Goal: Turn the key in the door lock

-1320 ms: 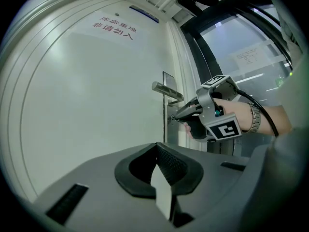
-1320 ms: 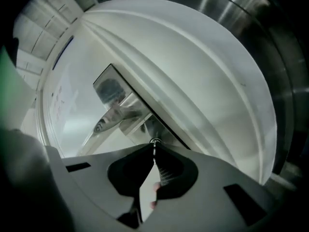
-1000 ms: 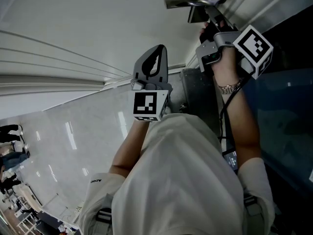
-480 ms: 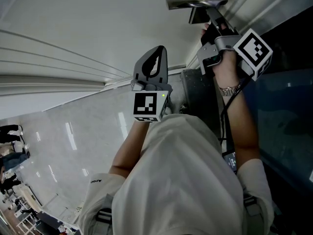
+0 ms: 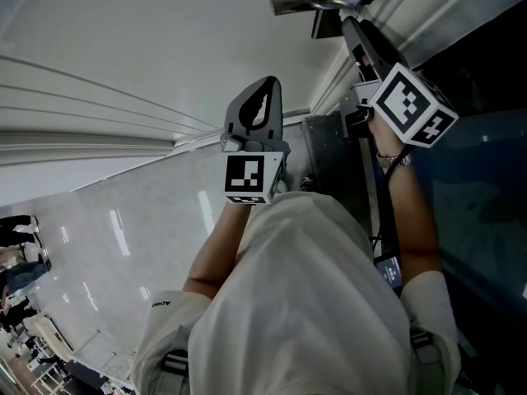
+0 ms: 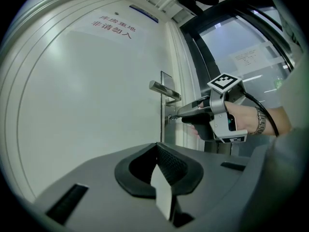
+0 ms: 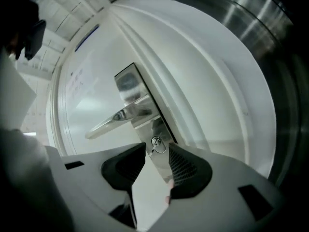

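Observation:
A small silver key (image 7: 157, 145) sits in the lock cylinder of the steel lock plate (image 7: 143, 111) on the white door, below the lever handle (image 7: 112, 120). My right gripper (image 7: 157, 152) points at the lock and its jaws are opening. The key stands between the pads, and neither pad presses on it. In the left gripper view the right gripper (image 6: 179, 114) reaches the key (image 6: 171, 116) under the handle (image 6: 164, 89). My left gripper (image 5: 268, 85) hangs back from the door, shut with nothing in it.
The white door (image 6: 87, 95) bears a printed notice (image 6: 112, 27) near its top. A dark-framed glass panel (image 6: 241, 47) stands right of the door frame. Polished floor (image 5: 115, 229) spreads to the left, with people far off at its lower left edge.
My right gripper has rolled about its own axis, its marker cube swinging round, and its jaws have spread apart off the key. The left gripper has stayed still.

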